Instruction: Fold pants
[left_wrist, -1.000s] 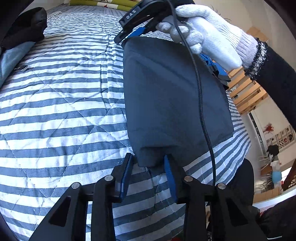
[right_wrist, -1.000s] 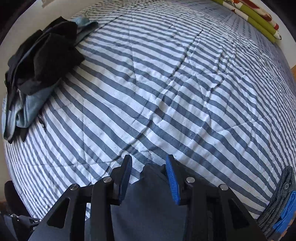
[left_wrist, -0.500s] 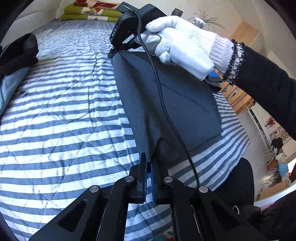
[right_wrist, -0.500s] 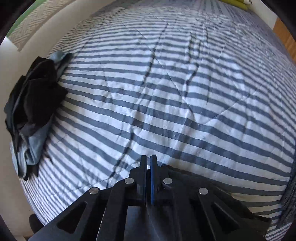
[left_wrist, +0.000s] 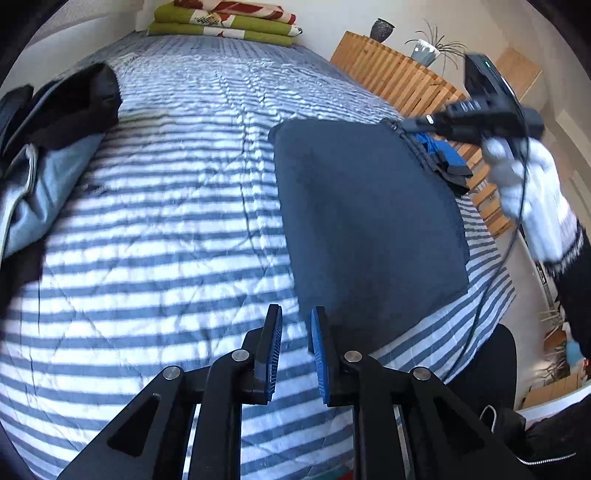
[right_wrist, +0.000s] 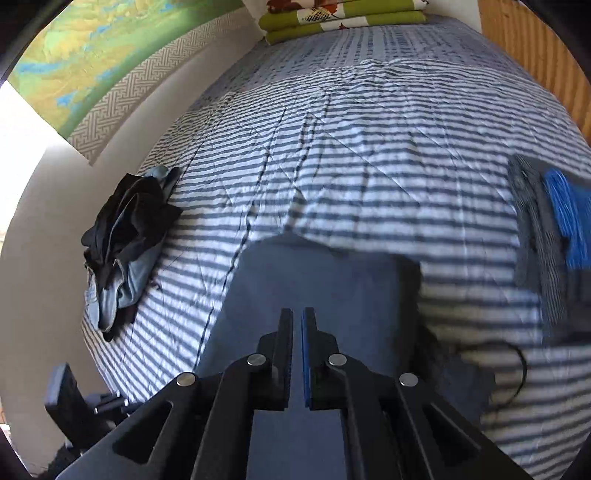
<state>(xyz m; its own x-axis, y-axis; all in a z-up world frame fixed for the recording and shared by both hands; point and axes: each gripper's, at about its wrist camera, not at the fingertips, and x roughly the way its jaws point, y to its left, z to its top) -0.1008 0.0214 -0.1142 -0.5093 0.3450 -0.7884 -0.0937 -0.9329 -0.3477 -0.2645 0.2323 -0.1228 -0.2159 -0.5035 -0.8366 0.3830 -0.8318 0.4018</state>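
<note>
The jaws of the left gripper (left_wrist: 295, 328) stand apart with nothing between them, poised over the near edge of the folded pants (left_wrist: 369, 218). The jaws of the right gripper (right_wrist: 297, 328) are drawn almost together, only a thin slit showing, and no cloth is caught in them; they hang above the pants (right_wrist: 317, 280) without touching.

The pants lie flat on the striped bed (left_wrist: 177, 221) as a dark blue-grey rectangle, toward the right side and the near edge in the left wrist view. Just to the right of them, at the bed's right edge, sits a small stack of folded clothes (right_wrist: 546, 229) with a bright blue piece on top.

A white-gloved hand (left_wrist: 528, 199) holds the right gripper's black handle above the far right corner of the pants, a cable trailing down from it. On the far left of the bed lies a crumpled heap of black and pale blue garments (right_wrist: 125, 236). At the far end of the bed rests a folded green blanket (left_wrist: 225, 22), and a slatted wooden piece (left_wrist: 399, 77) stands to the far right, behind the bed.
</note>
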